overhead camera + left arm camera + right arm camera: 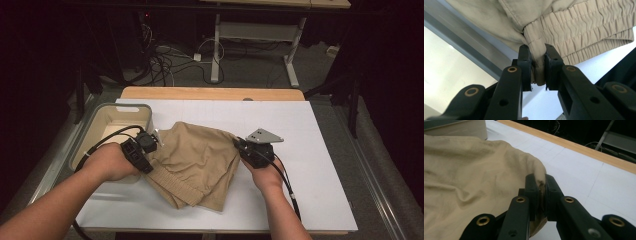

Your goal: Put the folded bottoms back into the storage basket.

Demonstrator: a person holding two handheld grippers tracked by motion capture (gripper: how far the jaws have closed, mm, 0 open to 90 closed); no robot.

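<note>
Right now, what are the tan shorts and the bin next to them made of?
The tan shorts look like thin woven cloth, maybe cotton, matte; they wrinkle softly and have a stitched, gathered waistband. The bin looks like hard, smooth plastic with a grey rim, though I can't be sure.

A beige bin [145, 114] stands at the bench's [320, 150] left edge, seemingly empty. Beyond the bench, tangled cables [165, 62] lie on the floor beside a white desk frame [292, 62].

No readable text, label, brand, number or sign on anything in view.
</note>
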